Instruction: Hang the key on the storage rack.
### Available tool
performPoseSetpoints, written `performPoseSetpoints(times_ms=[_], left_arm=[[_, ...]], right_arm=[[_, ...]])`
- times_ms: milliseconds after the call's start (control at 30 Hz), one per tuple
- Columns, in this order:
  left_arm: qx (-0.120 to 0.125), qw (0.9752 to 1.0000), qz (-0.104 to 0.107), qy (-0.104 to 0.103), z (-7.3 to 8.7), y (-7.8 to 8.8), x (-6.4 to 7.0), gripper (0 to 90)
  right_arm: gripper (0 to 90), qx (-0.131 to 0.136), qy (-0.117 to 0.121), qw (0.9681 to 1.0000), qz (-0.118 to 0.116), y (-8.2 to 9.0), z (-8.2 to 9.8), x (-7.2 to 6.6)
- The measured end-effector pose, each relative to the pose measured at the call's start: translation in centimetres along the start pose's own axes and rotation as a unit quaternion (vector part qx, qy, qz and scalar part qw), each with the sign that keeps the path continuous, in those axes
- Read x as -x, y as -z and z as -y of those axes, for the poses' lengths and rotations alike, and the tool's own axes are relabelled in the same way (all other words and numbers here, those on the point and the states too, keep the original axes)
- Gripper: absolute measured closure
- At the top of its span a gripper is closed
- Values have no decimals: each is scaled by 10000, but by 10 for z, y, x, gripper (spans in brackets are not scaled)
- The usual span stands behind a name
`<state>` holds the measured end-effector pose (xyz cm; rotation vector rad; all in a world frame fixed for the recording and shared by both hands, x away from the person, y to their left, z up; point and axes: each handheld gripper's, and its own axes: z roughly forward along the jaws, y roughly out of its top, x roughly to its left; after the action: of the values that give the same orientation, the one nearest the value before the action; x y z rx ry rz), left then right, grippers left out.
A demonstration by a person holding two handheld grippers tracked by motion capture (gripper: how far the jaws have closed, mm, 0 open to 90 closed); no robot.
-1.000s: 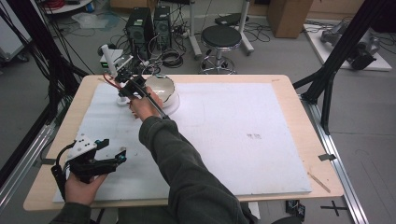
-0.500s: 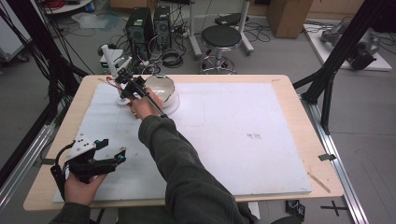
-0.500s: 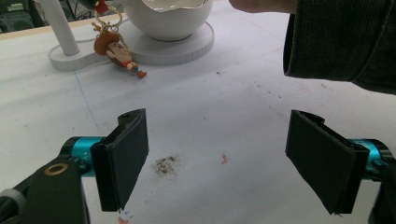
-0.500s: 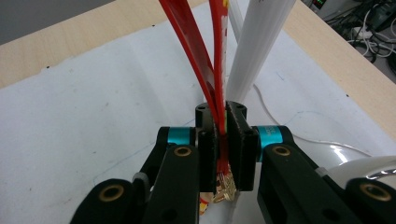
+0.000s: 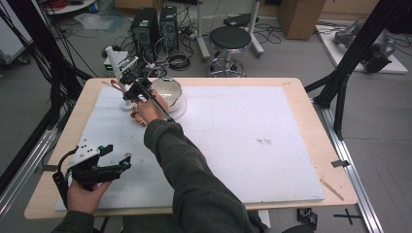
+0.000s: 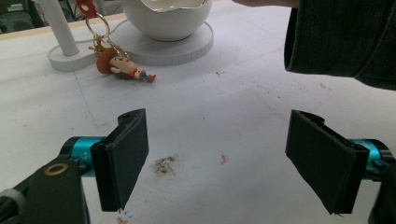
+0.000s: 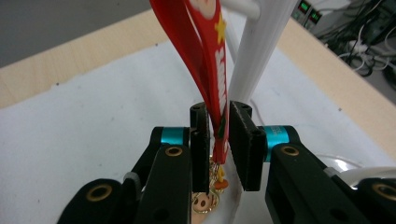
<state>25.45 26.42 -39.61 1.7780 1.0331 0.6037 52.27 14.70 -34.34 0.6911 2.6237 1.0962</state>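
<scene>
Almost nothing has shifted since the earlier high frames: both hands sit where they were, and the only change is at the right gripper (image 7: 218, 140), whose jaws have just been opening a little around the red strap (image 7: 205, 60) that runs between them. In the right gripper view a thin gap shows on either side of the strap, so the pads look to have let go or to be barely touching it.

The table (image 5: 301, 85) carries a white mat (image 5: 252, 145). At the upper left of the high view stand the bowl (image 5: 167, 92) on its round base and, just beside it, the white stand (image 6: 58, 28). The strap hangs from the stand's arm at the top of the right gripper view, beside the post. Its ring and charm (image 6: 122, 66) trail down; in the left gripper view the charm lies on the mat at the upper left, touching the stand's foot.

The left gripper (image 6: 217, 161) rests low at the left of the high view, jaws spread wide with nothing between them.

Risks, as I judge them: if the right hand draws back while a pad catches the strap, it could drag the loop off the arm or tip the light stand. The sleeve (image 6: 341, 42) passes close to the bowl and could nudge it. A crooked retreat could snag the ring.
</scene>
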Motion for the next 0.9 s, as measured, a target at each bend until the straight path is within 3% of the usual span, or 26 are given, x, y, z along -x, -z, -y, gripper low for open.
performPoseSetpoints(times_ms=[300, 633, 900], left_arm=[[-3, 10000, -3, -10, 0, 0, 1, 216], [1, 10000, -1, 7, 0, 1, 0, 216], [0, 10000, -5, 5, 0, 0, 0, 216]], right_arm=[[840, 468, 226, 9986, 67, 16, -16, -8], [856, 497, 127, 9985, 198, 18, -21, -6], [854, 471, 81, 9988, 130, 21, -20, -1]])
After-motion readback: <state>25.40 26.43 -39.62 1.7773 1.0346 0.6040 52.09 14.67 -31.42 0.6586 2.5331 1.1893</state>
